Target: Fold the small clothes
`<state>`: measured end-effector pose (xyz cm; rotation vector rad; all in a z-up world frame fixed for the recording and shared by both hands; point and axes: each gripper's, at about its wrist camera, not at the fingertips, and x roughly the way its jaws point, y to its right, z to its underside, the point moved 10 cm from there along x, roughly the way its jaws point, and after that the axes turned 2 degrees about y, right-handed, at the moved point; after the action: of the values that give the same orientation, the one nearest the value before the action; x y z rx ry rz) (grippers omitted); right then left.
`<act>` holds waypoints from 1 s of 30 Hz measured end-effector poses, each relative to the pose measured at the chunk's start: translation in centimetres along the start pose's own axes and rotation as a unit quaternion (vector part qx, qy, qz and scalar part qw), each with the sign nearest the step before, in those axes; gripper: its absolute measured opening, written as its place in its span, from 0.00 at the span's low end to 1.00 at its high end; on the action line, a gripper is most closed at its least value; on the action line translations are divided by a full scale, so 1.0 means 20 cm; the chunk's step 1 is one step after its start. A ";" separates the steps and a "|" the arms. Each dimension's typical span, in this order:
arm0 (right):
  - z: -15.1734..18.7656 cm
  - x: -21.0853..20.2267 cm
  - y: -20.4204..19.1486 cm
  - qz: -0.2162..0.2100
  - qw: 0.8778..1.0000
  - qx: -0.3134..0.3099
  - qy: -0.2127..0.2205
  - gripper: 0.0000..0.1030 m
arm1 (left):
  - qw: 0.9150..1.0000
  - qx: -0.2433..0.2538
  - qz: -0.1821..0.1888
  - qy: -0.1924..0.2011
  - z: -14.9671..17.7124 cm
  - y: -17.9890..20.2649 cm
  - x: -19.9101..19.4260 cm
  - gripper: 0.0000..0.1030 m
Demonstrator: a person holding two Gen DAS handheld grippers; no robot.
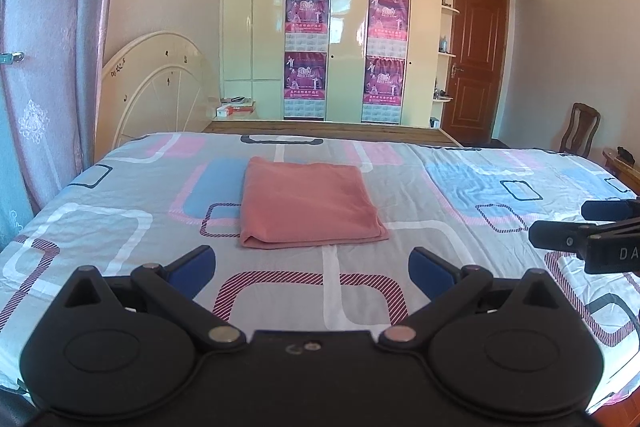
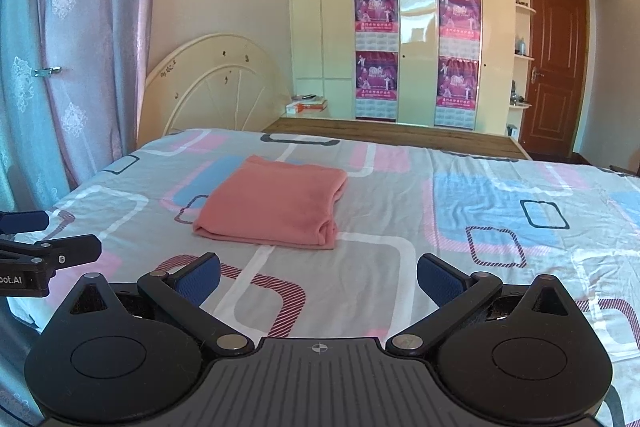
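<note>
A salmon-pink garment (image 1: 308, 203) lies folded into a neat rectangle on the bed's patterned sheet (image 1: 120, 195). It also shows in the right wrist view (image 2: 276, 203), left of centre. My left gripper (image 1: 312, 269) is open and empty, held above the sheet just short of the garment's near edge. My right gripper (image 2: 318, 277) is open and empty, a little nearer than the garment and to its right. Each gripper shows in the other's view: the right gripper (image 1: 560, 223) at the right edge, the left gripper (image 2: 74, 233) at the left edge.
A cream round headboard (image 1: 156, 87) and pink-blue curtains (image 1: 48, 47) stand to the left. A cream wardrobe with posters (image 1: 344, 55) fills the far wall, with a brown door (image 1: 476, 67) to its right. A wooden chair (image 1: 580, 131) stands by the bed's right side.
</note>
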<state>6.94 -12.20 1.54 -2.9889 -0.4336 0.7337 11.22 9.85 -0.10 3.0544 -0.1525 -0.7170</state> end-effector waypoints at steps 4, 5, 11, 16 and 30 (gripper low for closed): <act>0.00 0.00 -0.01 -0.001 1.000 -0.002 0.000 1.00 | 1.000 0.000 0.000 0.001 -0.01 0.00 0.01 1.00; 0.00 -0.01 -0.01 -0.001 1.000 -0.002 0.001 1.00 | 1.000 0.000 0.001 0.001 0.00 0.00 0.01 1.00; 0.00 -0.01 -0.01 -0.003 1.000 -0.005 0.000 1.00 | 1.000 -0.001 0.001 0.001 -0.01 -0.01 0.02 1.00; 0.00 -0.01 -0.01 -0.003 1.000 -0.006 0.000 1.00 | 1.000 0.000 0.002 0.001 -0.01 -0.01 0.02 1.00; 0.00 0.00 -0.02 -0.004 1.000 -0.012 -0.001 1.00 | 1.000 0.002 0.002 0.003 -0.01 -0.01 0.02 1.00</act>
<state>6.82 -11.90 1.65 -3.0068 -0.4572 0.7361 11.79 10.09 -0.06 3.0595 -0.1612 -0.7073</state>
